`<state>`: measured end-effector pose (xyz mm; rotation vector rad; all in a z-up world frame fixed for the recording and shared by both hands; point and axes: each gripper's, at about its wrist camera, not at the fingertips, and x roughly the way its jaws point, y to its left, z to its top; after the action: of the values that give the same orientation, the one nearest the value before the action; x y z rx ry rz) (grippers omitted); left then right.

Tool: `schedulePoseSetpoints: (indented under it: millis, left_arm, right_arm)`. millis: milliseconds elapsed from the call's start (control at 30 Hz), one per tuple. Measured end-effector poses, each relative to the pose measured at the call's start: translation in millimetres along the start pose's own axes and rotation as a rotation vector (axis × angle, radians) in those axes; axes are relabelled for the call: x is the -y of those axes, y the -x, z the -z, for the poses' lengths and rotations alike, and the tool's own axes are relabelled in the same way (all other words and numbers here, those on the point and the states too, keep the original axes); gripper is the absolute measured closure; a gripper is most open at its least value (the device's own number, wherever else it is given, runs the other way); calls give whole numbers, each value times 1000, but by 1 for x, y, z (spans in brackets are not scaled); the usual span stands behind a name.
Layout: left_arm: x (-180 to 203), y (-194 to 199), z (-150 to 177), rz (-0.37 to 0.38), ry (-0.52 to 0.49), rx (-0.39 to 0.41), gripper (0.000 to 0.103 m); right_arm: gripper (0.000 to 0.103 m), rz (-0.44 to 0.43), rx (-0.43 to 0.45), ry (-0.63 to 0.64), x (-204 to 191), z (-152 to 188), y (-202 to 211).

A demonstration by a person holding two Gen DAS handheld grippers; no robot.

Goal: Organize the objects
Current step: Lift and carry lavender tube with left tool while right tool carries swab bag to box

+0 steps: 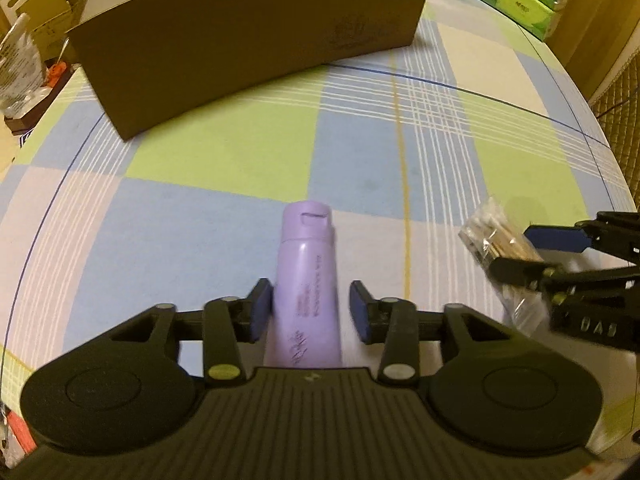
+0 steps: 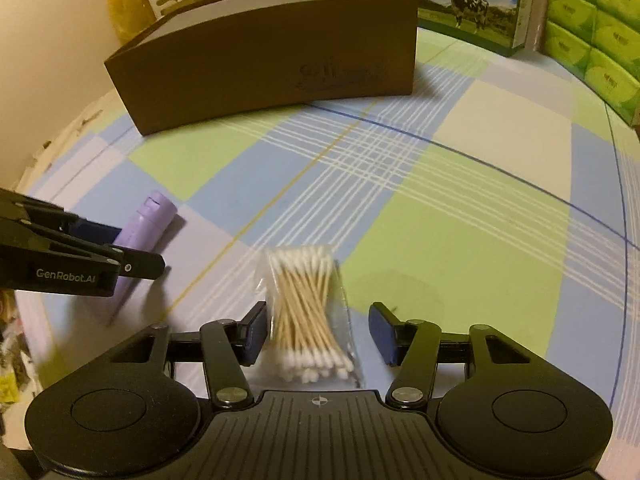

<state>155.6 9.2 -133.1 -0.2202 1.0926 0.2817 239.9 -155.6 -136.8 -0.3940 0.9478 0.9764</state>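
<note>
Cardboard box [image 1: 248, 40] stands at the far side of the checked tablecloth [image 1: 224, 152], its inside hidden from both wrist views, so what it already holds cannot be told. Two items lie on the cloth, well short of it. The purple tube [image 1: 306, 280] lies between the left gripper's [image 1: 308, 308] parted jaws, with a gap at the right pad. The bag of cotton swabs [image 2: 306, 312] lies between the right gripper's [image 2: 318, 332] open jaws, untouched. Gripping, lifting and boxing both seem left.
</note>
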Motion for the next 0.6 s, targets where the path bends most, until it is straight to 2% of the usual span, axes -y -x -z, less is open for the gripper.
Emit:
schedulePoseSetpoints:
  millis: [100, 167, 200, 233, 300, 433, 600]
  left_arm:
    - [10, -4, -4, -24, -42, -8, 59]
    - [11, -5, -5, -17, -49, -9, 58]
    - [10, -5, -5, -14, -56, -7, 62]
    - [9, -5, -6, -11, -67, -2, 70]
    - [6, -5, -9, 11, -81, -2, 75]
    - [-3, -4, -12, 61, -96, -13, 75]
    - [-19, 1, -14, 89, -101, -19, 75]
  right_arm:
    - [53, 11, -4, 18, -3, 0, -1]
    - [73, 3, -5, 37, -8, 1, -1]
    - [75, 3, -11, 31, -11, 1, 0]
    - [76, 6, -16, 29, -13, 0, -1]
    - [78, 10, -22, 9, -14, -2, -2]
    - [80, 3, -29, -51, -12, -11, -4]
    - [81, -21, -7, -86, -18, -25, -1]
